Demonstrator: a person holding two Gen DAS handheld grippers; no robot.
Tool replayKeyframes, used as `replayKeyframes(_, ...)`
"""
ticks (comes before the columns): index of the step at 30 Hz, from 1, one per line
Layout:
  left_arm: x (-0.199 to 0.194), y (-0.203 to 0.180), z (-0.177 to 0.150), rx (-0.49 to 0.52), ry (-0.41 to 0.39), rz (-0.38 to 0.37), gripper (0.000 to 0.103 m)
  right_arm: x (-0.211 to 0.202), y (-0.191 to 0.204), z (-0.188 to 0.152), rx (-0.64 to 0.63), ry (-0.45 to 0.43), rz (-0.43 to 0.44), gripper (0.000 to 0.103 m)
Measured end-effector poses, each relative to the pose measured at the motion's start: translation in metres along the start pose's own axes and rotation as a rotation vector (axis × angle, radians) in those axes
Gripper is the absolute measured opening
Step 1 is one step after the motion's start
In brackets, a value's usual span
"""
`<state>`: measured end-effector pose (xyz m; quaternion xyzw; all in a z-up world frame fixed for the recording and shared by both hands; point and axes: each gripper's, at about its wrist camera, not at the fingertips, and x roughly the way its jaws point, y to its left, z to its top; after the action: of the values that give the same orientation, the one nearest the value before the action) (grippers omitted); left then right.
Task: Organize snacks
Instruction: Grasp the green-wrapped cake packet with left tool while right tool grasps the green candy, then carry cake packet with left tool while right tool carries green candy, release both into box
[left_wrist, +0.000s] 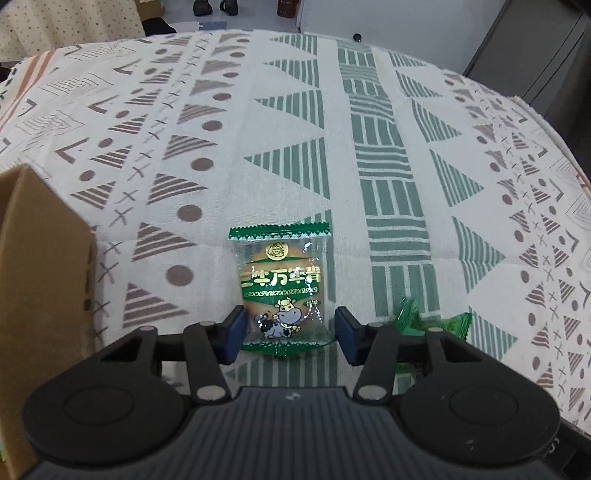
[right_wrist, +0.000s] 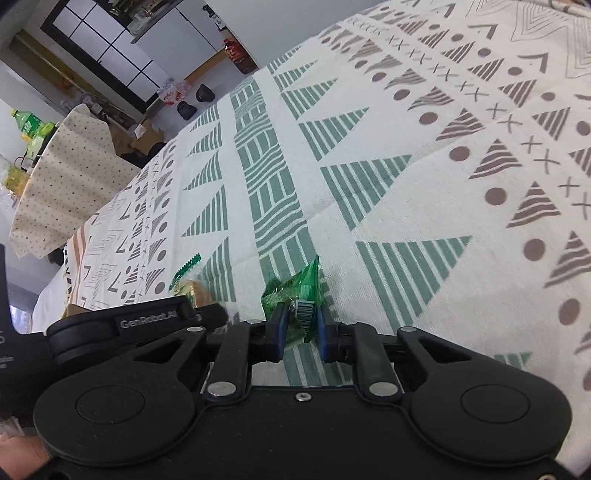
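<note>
A clear, green-trimmed biscuit packet (left_wrist: 284, 291) with a cartoon cow lies flat on the patterned tablecloth (left_wrist: 369, 147). My left gripper (left_wrist: 290, 332) is open, its blue pads standing on either side of the packet's near end. The right wrist view shows my right gripper (right_wrist: 301, 332) shut on a crumpled green snack packet (right_wrist: 301, 299) with a barcode, low over the cloth. That green packet (left_wrist: 410, 314) also shows just right of my left gripper, partly hidden by its linkage. In the right wrist view the biscuit packet (right_wrist: 188, 280) peeks out above the left gripper's body (right_wrist: 147, 321).
A brown cardboard box (left_wrist: 44, 295) stands close on the left of my left gripper. The tablecloth (right_wrist: 443, 166) stretches far ahead and to the right. A second cloth-covered table (right_wrist: 66, 177) and bottles (right_wrist: 29, 125) stand beyond the table edge.
</note>
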<state>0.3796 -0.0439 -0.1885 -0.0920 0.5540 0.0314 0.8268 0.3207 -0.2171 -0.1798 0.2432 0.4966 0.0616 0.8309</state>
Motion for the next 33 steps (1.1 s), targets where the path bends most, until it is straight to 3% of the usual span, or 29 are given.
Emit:
replayKeyframes(21,-0.112,0.022,-0.05,-0.078,-0.131,-0.064,0.04,-0.096,0.024,-0.029,-0.089,-0.133,0.035,0.016)
replayKeyframes(33,-0.153,0.026,-0.085,-0.09,-0.197,-0.11,0.04,-0.143,0.021,-0.055,-0.115,-0.206,0.017,0.016)
